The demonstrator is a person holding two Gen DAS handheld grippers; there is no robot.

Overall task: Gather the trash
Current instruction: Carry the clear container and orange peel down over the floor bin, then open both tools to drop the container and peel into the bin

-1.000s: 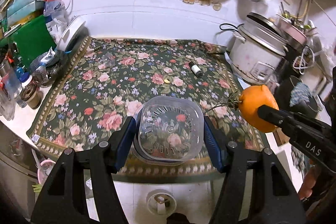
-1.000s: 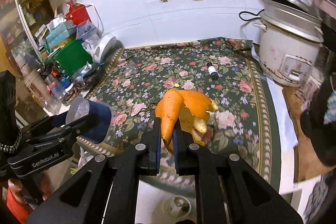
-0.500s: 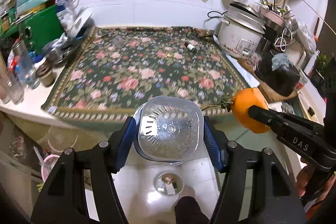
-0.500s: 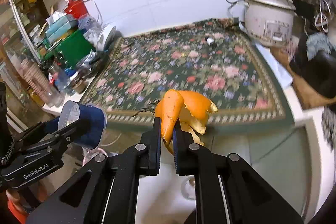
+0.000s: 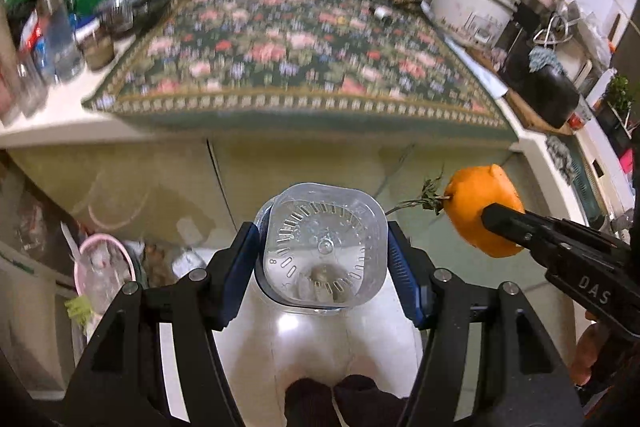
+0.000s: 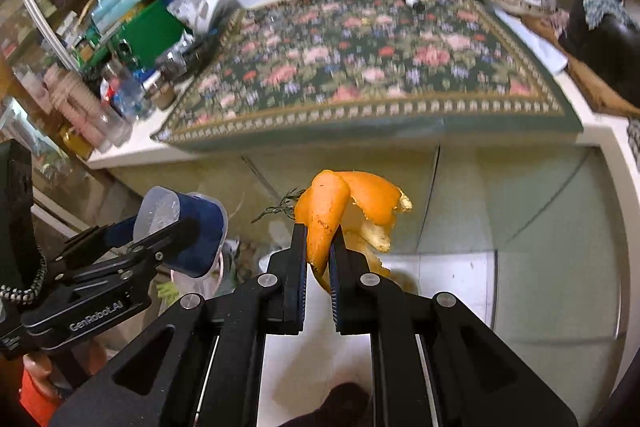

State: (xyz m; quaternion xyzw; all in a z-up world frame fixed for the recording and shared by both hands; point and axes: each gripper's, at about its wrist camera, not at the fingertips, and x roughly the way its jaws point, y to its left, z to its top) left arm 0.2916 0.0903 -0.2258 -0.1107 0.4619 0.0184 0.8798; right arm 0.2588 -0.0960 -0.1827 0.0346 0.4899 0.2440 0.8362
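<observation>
A kitchen counter [image 5: 60, 131] runs across the far part of both views, covered by a dark floral cloth [image 5: 296, 55]. A white rice cooker [image 5: 468, 3] stands at the cloth's far right, and crowded bottles and a green box [image 6: 154, 27] sit at its left. Both grippers are held out in front of the counter's near edge, above a pale floor.

The left gripper [image 5: 324, 259] is opened wide and closed firmly around a clear plastic container [image 5: 324, 247], squarish with rounded corners, its blue pads pressing opposite walls. The container looks empty, light and fairly stiff, though thin walls like these would likely flex or slip if squeezed harder; holding it across its flat sides, as now, seems the steadiest place.

To the right, the right gripper [image 6: 318, 259] is almost fully closed, its jaws pinching a fold of orange peel [image 6: 340, 211]. The peel curls upward and forward beyond the tips, with a small green stem at its far left. It should be very light, soft and bendable, perhaps slightly moist, so a grip on a thick fold near the middle suits it best.

Near left on the floor, a pink-rimmed bin [image 5: 102, 267] lined with a bag is blurred; it is probably where this trash belongs.
</observation>
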